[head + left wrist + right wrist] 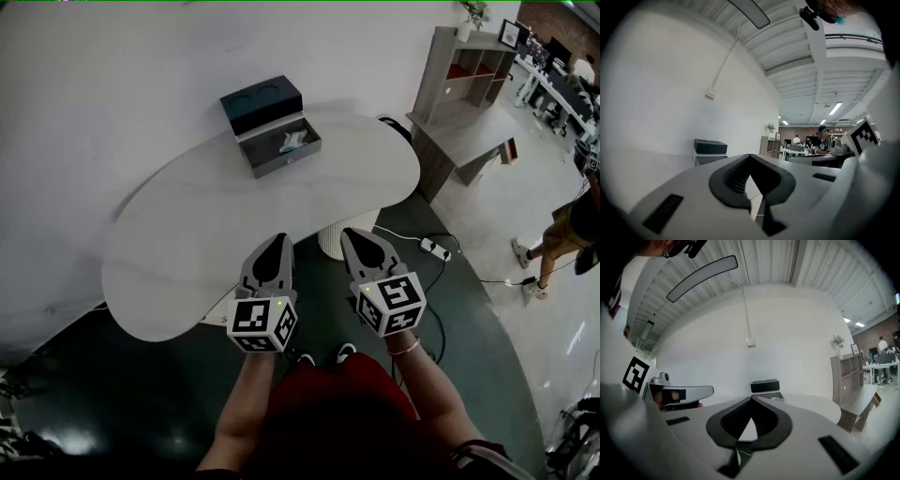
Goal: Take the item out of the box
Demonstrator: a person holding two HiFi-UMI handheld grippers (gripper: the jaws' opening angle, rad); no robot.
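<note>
Far across table (225, 234), item (293, 141) in box (279, 159), beyond closed left claw (279, 241), closed right claw (356, 236)

Grey box (282, 159) open, lid upright; pale item (293, 141) inside.

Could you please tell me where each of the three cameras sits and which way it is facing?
Head view: on the person's head, looking steeply down at the table and open box; shows both forearms, left gripper, right gripper.
Left gripper view: on the left gripper, looking level over its shut jaws toward the box.
Right gripper view: on the right gripper, over its shut jaws toward the box.
Shared: the box shows in all three.
</note>
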